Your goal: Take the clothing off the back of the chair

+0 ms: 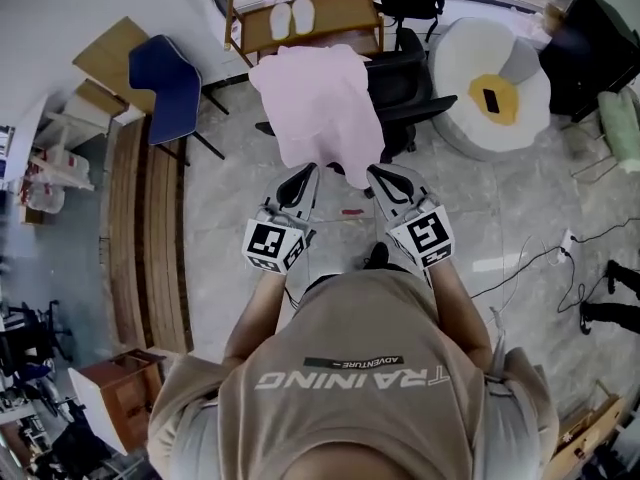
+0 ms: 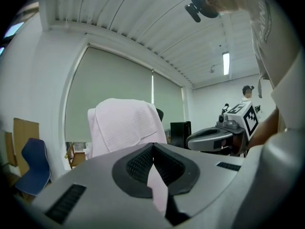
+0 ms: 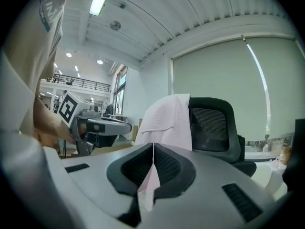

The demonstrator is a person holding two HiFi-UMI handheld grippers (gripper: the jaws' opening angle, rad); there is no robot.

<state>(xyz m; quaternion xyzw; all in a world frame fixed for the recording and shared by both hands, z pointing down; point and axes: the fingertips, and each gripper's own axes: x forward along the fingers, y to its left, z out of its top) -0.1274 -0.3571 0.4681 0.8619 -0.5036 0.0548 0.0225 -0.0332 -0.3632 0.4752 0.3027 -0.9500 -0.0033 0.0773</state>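
The pale pink clothing (image 1: 318,108) hangs over the back of the black office chair (image 1: 412,86), covering the side of the backrest nearest the blue chair (image 1: 163,86) and leaving the dark mesh on the far side bare. The cloth's lower edge is drawn away from the chair towards the person, whose tan shirt (image 1: 350,368) fills the bottom of the head view. The left gripper (image 1: 303,175) and the right gripper (image 1: 377,176) sit side by side just in front of the chair, each at one lower corner of the garment. In the left gripper view the jaws are pressed together, with a strip of pink fabric pinched between the black ribbed pads (image 2: 138,163). The rest of the garment rises beyond them, draped over the top of the chair. The right gripper view shows the same: the jaws are closed tight on a fold of the pink cloth, which runs up from the pads (image 3: 164,163) to the backrest. Each gripper also shows in the other's view, level with it and near it, with its marker cube on top. Beyond the chair stands a wooden seat (image 1: 335,13) with a pair of white slippers (image 1: 292,16) on it. On the chair's other side from the blue chair lies a round white cushion with a yellow centre (image 1: 470,63). Long wooden boards (image 1: 150,238) lie on the floor well to the blue-chair side.
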